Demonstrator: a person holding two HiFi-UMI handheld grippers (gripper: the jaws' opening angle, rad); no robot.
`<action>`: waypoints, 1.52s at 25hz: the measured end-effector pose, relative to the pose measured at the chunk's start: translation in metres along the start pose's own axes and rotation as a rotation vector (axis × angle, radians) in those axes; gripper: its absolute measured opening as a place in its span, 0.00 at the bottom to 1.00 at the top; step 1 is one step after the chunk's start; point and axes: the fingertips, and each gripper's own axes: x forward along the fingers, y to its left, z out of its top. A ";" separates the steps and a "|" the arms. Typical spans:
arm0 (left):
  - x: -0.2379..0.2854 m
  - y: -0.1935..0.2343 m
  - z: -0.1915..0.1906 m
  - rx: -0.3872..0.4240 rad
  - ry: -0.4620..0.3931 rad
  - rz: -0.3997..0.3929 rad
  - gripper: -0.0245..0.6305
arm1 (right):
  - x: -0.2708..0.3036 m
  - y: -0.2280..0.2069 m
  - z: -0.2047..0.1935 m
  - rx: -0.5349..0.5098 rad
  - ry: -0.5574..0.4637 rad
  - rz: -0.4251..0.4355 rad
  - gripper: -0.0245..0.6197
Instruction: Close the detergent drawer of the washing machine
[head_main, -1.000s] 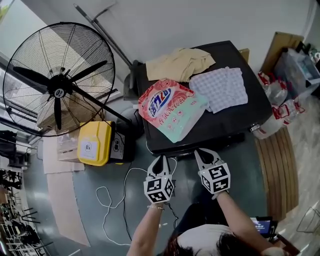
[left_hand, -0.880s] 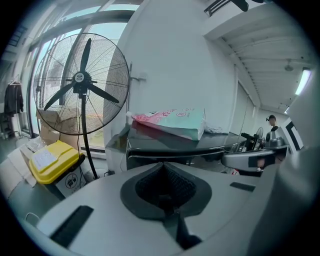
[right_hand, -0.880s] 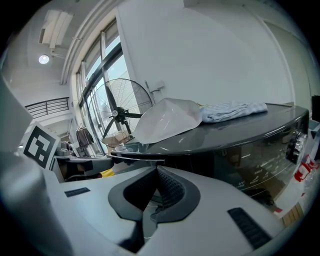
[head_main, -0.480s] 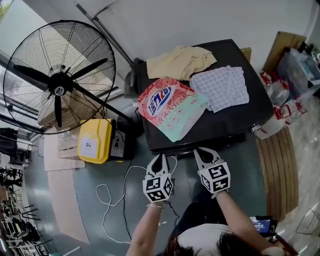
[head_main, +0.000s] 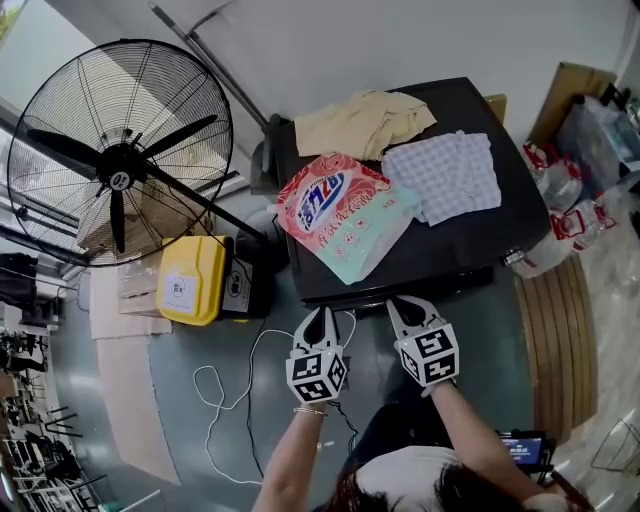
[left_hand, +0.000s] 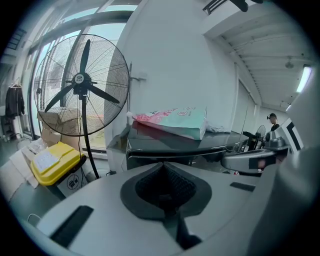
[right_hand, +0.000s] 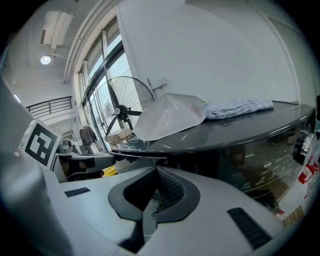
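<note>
A: Head view. The washing machine (head_main: 470, 235) sits at 12 o'clock of both grippers, with a detergent bag (head_main: 345, 215) and two cloths on its lid. The left gripper (head_main: 320, 318) and right gripper (head_main: 405, 308) hang just short of its front edge, touching nothing.

B: Drawer?

A: Not clear from up there. Left gripper view: tongs pressed together, empty. A flat dark ledge juts from the machine front at 12 o'clock, likely the detergent drawer (left_hand: 175, 151), not yet shut.

B: Right gripper view?

A: Tongs pressed together too, nothing between. The drawer (right_hand: 138, 153) is at 11 o'clock, the machine front at 3.

B: Advice?

A: Closed tips suit a push. The person should square one gripper on the drawer's front face and press straight in, centred, so it doesn't skew or jam.
</note>
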 end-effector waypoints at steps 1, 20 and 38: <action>0.000 0.000 0.000 -0.001 -0.001 0.001 0.06 | 0.000 0.000 0.000 0.000 0.000 0.002 0.07; 0.014 0.004 0.005 -0.008 0.003 0.002 0.06 | 0.013 -0.003 0.005 -0.003 0.013 0.021 0.07; 0.004 -0.004 0.016 0.009 0.010 0.013 0.06 | 0.012 -0.001 0.005 -0.038 0.037 0.027 0.07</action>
